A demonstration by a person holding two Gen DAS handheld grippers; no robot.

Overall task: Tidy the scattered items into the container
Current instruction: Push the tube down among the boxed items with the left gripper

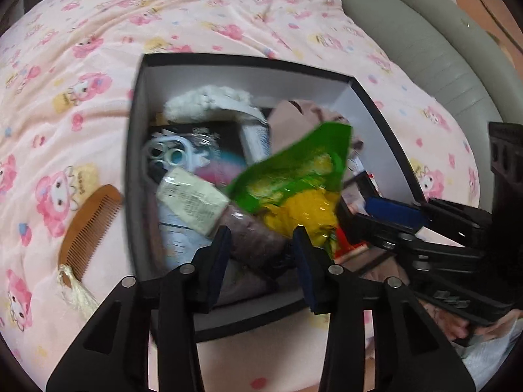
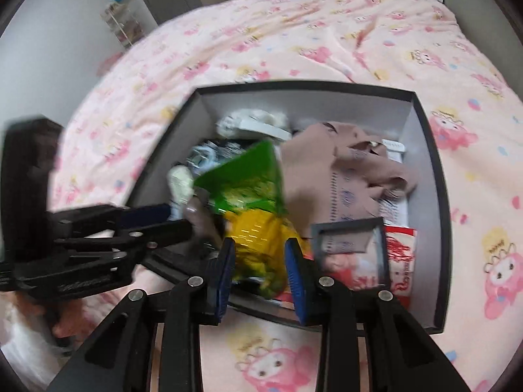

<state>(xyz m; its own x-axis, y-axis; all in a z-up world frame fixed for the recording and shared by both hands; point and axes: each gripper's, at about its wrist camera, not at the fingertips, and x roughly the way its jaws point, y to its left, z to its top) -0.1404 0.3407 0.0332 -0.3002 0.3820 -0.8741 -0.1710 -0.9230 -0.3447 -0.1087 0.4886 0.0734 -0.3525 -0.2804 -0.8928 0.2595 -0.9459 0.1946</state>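
Left wrist view: one wooden comb (image 1: 90, 228) with a pale tassel is seen lying on the pink cartoon-print bedspread (image 1: 196, 16), just left of the box and outside it. A grey padded bed edge (image 1: 425, 49) is seen at far right. Nothing is seen between the comb and the box wall.

One dark box (image 1: 130, 163) with pale inner walls is set on the bedspread and is crowded. Inside, a fluffy white item (image 1: 209, 101) is seen at the far wall, a clear ringed plastic piece (image 1: 170, 153) at far left, a pale wrapped packet (image 1: 193, 199) near left, a beige garment (image 2: 343, 170) at far right, and a small dark-framed card (image 2: 349, 241) and a red-and-white packet (image 2: 400, 261) at near right.

One green-and-yellow snack bag (image 1: 300, 183) is seen, blurred, tilted above the heap in the middle of the box. In the right wrist view its yellow lower end lies between the blue pads (image 2: 295, 274) of the right gripper (image 2: 261, 268), whose jaws are spread moderately; whether the bag is pinched cannot be told. The left gripper (image 1: 263, 258) is held over the near rim, its jaws moderately apart and nothing clamped between them.
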